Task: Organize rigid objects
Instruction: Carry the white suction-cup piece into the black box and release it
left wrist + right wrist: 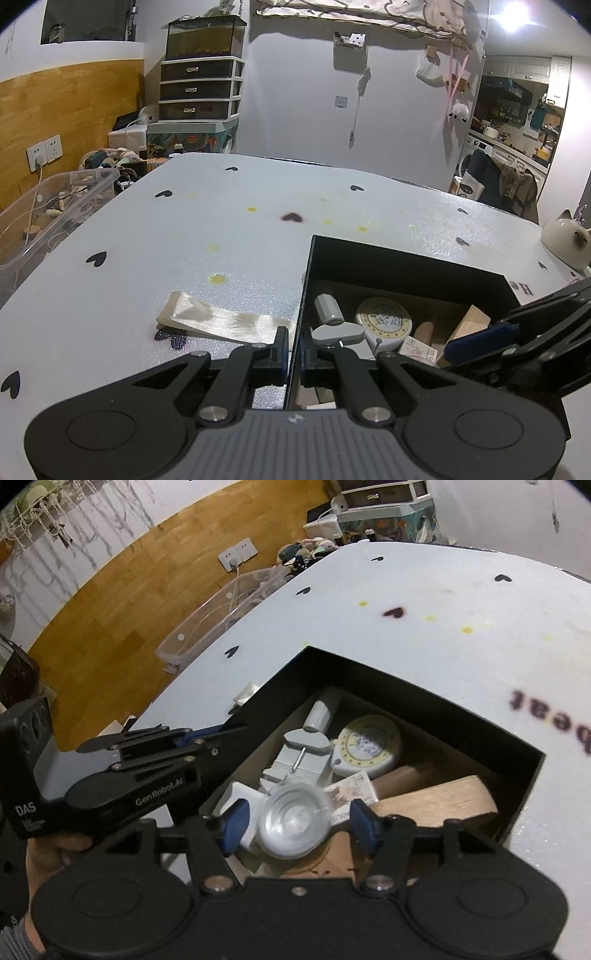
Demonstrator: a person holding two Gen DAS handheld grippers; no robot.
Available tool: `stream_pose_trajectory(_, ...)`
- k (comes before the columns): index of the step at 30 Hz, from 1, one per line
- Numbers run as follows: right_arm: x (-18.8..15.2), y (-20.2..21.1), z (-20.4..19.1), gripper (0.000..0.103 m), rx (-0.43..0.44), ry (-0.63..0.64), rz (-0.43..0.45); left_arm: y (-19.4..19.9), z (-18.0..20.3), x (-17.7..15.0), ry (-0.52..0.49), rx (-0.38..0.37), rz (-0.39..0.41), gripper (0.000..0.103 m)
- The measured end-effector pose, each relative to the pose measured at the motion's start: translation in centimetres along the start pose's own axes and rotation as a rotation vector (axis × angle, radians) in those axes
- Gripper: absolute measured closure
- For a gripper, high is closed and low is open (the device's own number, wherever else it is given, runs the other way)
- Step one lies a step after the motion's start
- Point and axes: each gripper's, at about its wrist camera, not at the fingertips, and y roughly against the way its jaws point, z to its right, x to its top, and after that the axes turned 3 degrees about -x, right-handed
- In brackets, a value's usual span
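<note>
An open black box (406,258) sits on the white foam table. My left gripper (293,350) is shut on the box's left wall, one finger outside and one inside. In the right wrist view my right gripper (299,823) hangs open over the box's near end. A small clear round plastic cup (293,821) lies between its blue pads (364,821) with a gap on each side. Inside the box lie a grey cylinder (319,714), a grey tool (306,738), a round white and yellow dial (367,749), a wooden block (436,801) and a printed card box (351,788).
A cream satin ribbon (221,321) and a dark beaded piece (173,338) lie on the table left of the box. A white cat-shaped ceramic (565,240) stands at the right edge. A clear plastic bin (44,214) sits beside the table's left edge.
</note>
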Motion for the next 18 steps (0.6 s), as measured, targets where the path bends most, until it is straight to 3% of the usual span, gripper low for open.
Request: stream_pose_trajectory(18,-0.5,2.7,-1.3,0.04,-0.078,0.071,0.037,0.0,-0.1,0.0,0.0,0.002,0.0,0.098)
